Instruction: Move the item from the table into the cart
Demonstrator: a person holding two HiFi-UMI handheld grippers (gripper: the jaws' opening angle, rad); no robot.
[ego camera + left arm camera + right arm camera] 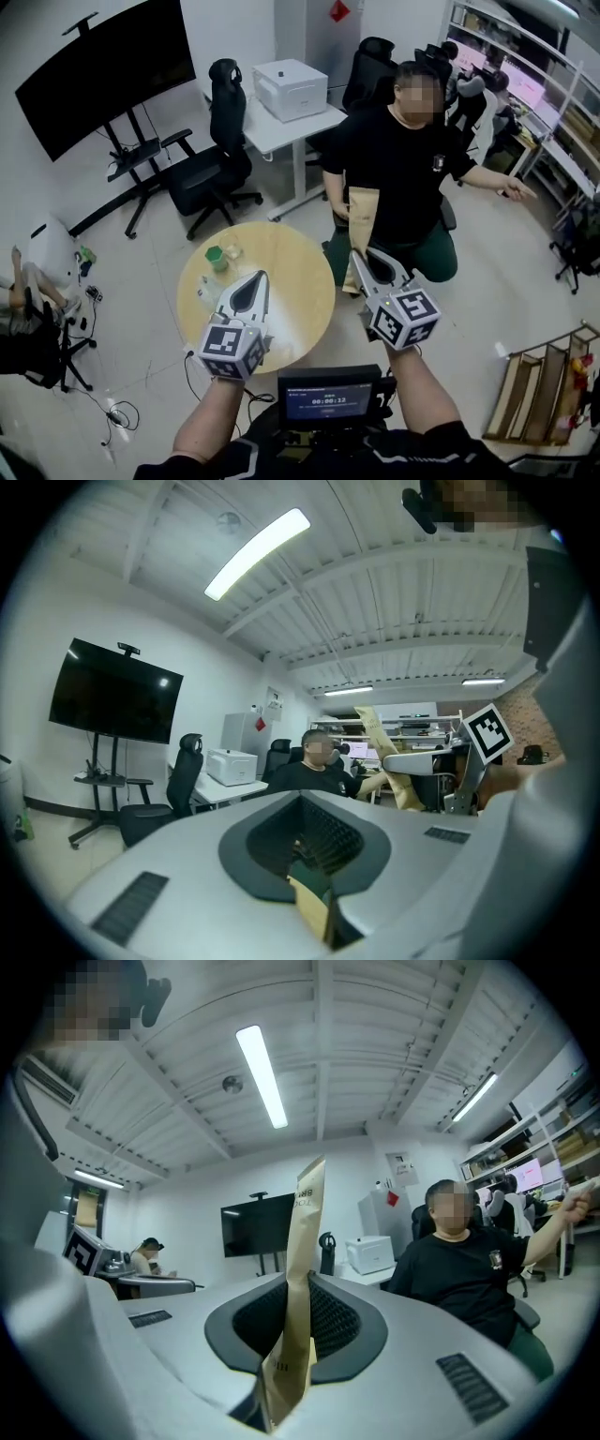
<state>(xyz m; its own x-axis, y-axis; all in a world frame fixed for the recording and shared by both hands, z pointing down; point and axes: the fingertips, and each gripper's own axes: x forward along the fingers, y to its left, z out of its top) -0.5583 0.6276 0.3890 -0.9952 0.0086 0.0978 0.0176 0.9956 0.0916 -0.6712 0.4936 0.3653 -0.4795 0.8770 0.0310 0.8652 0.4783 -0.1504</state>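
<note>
My right gripper (362, 256) is clamped on the paper bag (364, 220) at its lower end. The bag stands up past my fingertips, its long axis in line with the jaws. A seated person (403, 159) is just beyond it, close enough to brush. My left gripper (255, 277), jaws together, hangs beside me over the round table (300, 281). I judge the open room lies off to my right, toward a wooden rack (539, 380).

the round tabletop (300, 272) lies bare from its centre out to 3 o'clock. a green cup (217, 258) and a clear glass (231, 247) crowd its 10 o'clock edge. a seated person (403, 178) blocks 1 o'clock, just beyond the right gripper (364, 258).
</note>
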